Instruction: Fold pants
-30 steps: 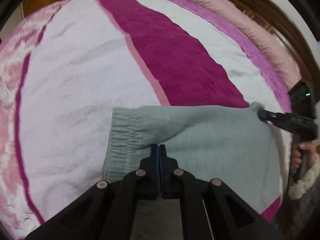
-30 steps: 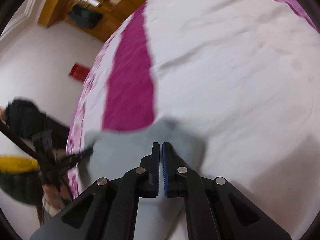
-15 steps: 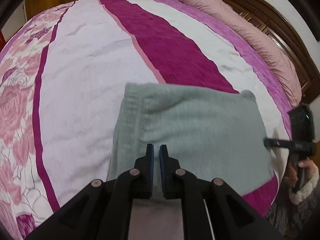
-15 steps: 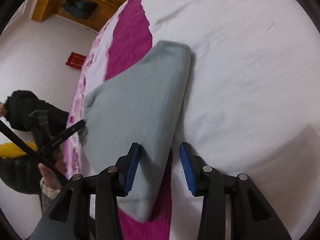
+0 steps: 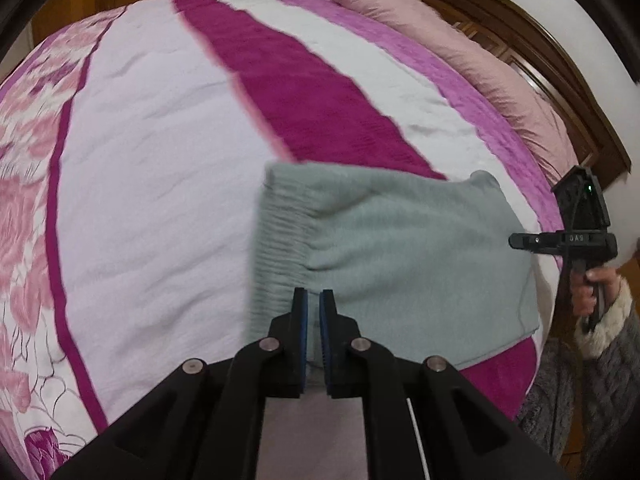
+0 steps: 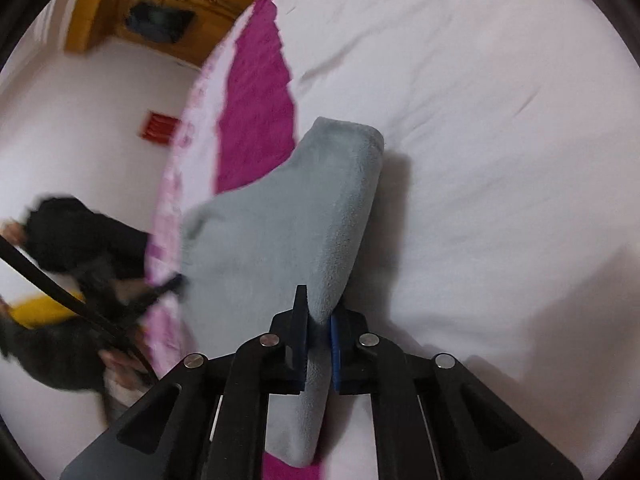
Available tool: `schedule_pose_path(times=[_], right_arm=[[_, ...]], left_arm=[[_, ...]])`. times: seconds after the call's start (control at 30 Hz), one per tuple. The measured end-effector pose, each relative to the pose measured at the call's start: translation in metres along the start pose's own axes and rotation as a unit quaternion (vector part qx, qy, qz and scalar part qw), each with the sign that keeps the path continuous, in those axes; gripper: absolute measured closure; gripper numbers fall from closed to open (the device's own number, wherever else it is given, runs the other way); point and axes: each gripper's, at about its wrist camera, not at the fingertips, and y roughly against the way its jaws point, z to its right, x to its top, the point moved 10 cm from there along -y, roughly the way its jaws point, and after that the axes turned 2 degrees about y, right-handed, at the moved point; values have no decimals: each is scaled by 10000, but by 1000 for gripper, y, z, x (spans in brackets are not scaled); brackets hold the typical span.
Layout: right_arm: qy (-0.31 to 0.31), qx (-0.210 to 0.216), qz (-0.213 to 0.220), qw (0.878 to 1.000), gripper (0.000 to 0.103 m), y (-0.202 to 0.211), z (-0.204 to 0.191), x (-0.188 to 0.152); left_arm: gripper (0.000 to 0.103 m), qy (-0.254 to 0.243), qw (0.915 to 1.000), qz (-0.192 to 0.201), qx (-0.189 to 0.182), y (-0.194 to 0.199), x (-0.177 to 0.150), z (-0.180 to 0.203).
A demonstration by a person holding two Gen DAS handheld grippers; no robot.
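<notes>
Grey-green pants (image 5: 400, 240) lie folded into a rectangle near the front edge of the bed. Their ribbed waistband (image 5: 280, 248) faces left. My left gripper (image 5: 313, 300) sits at the near edge beside the waistband, its blue pads nearly together with a thin strip of fabric between them. In the right wrist view the pants (image 6: 280, 220) show a thick folded edge. My right gripper (image 6: 319, 308) is closing on that fold, and the pads press on the fabric. The right gripper (image 5: 516, 240) also shows at the pants' right side, and the left gripper (image 6: 172, 282) at their far corner.
The bed cover (image 5: 160, 160) is white with magenta stripes and a pink flower border. A pink pillow (image 5: 460, 40) lies along the wooden headboard (image 5: 560, 80) at the right. A person's hand (image 5: 596, 280) in a furry cuff holds the right gripper. A wooden cabinet (image 6: 100, 20) stands by the far wall.
The right gripper opened wide beside the folded edge, then closed on it. Both grippers drew back, and the pants now show as a flatter rectangle.
</notes>
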Motion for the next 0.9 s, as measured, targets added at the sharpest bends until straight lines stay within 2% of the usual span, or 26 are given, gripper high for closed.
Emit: schedule_pose_path(times=[0.07,0.13,0.23,0.3,0.37,0.4,0.43,0.5,0.57,0.63,0.73,0.8,0.87,0.9], right_arm=[[27,-312,-123,9994,96,23,20,-1],[5,-797,-163,9967,96,41,46,2],[-46,-1145,-161,9933,94,59,79,0],[-3,-1317,-105,9912,86,57,85,-1],[101,-1542,-8,9880,86,55,86,-5],[154,-1612,50,9868,84,55,85,-5],[199,-1678,87,9856,81,57,83,-6],[213,-1881,174,9818,76,65,81,-9],[246,-2168,412,9750,73,88,81,-15],[245,-2009,665,9770,71,104,73,-22],[12,-1770,1006,9791,66,123,70,-38],[-186,-1952,1315,9717,63,131,75,-50],[-588,-2212,1750,9576,63,135,85,-67],[-801,-2209,1945,9523,63,136,88,-74]], left_arm=[[97,-113,9999,13,2,-1,4,12],[96,-197,9998,12,-26,-6,9,27],[96,-243,9997,-39,-86,-18,12,48],[96,-291,9994,-162,-77,-29,11,65],[95,-362,9991,-238,-8,-37,9,76],[89,-416,9988,-240,99,-38,9,80],[89,-472,9985,-204,192,-38,10,85],[89,-522,9985,-190,9,-34,11,101],[89,-632,9980,-72,47,-27,14,111],[88,-756,9969,74,182,-20,17,120],[87,-851,9961,208,147,-12,21,140],[84,-891,9955,304,140,-15,24,154],[83,-867,9956,345,112,-25,25,169],[83,-845,9959,294,100,-35,25,178]])
